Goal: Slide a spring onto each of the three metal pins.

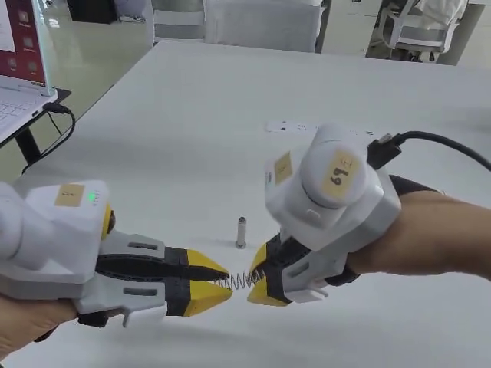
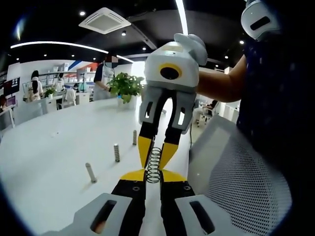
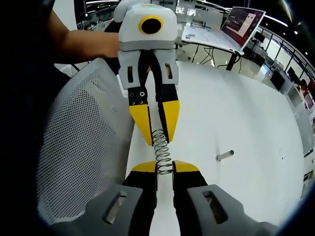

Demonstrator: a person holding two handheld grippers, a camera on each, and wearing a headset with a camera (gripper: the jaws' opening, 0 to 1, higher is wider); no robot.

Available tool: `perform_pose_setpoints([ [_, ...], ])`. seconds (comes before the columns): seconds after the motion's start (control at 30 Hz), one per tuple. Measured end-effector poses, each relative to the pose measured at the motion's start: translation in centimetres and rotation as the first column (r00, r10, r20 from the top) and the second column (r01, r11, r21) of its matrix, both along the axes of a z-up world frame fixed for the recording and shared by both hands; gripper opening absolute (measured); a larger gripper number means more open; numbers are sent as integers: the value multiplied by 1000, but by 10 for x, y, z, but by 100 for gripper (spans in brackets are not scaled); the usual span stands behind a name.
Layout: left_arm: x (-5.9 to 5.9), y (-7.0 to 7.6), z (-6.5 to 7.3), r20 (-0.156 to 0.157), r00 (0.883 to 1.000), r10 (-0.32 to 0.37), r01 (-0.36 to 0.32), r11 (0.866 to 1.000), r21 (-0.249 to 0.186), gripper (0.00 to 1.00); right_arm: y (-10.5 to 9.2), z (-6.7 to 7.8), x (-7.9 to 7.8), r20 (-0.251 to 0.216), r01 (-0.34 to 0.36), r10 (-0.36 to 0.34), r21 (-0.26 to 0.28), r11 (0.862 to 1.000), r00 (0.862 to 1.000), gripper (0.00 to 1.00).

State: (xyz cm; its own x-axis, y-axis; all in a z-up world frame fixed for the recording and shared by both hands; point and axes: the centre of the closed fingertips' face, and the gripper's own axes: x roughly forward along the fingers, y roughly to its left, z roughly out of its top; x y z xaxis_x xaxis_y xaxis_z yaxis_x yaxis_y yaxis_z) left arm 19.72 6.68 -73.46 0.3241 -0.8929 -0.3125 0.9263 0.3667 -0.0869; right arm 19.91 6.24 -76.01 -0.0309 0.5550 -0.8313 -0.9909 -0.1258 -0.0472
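A small steel spring (image 1: pixel 242 280) hangs in the air between my two grippers, one end in each. My left gripper (image 1: pixel 222 285) comes in from the left and is shut on the spring's left end. My right gripper (image 1: pixel 257 284) faces it and is shut on the other end. In the left gripper view the spring (image 2: pixel 154 164) runs from my own yellow tips up to the right gripper's tips. The right gripper view shows the spring (image 3: pixel 161 150) the same way. A bare metal pin (image 1: pixel 241 232) stands upright on the white table just behind the spring. Three pins (image 2: pixel 116 152) stand in a row, the middle one looking ribbed.
The white table (image 1: pixel 199 130) stretches far ahead with a white power strip (image 1: pixel 295 126) on it. An open laptop (image 1: pixel 15 77) sits on a stand at the left, with a black cable. A grey mesh chair (image 2: pixel 236 172) is close to the table's near edge. People stand far off.
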Motion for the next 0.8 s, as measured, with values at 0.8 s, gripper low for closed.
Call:
perform_pose_setpoints([
  [0.8, 0, -7, 1, 13, 1000, -11, 11, 1000, -5, 2, 11, 30, -9, -13, -40, 40, 4, 999, 999, 8],
])
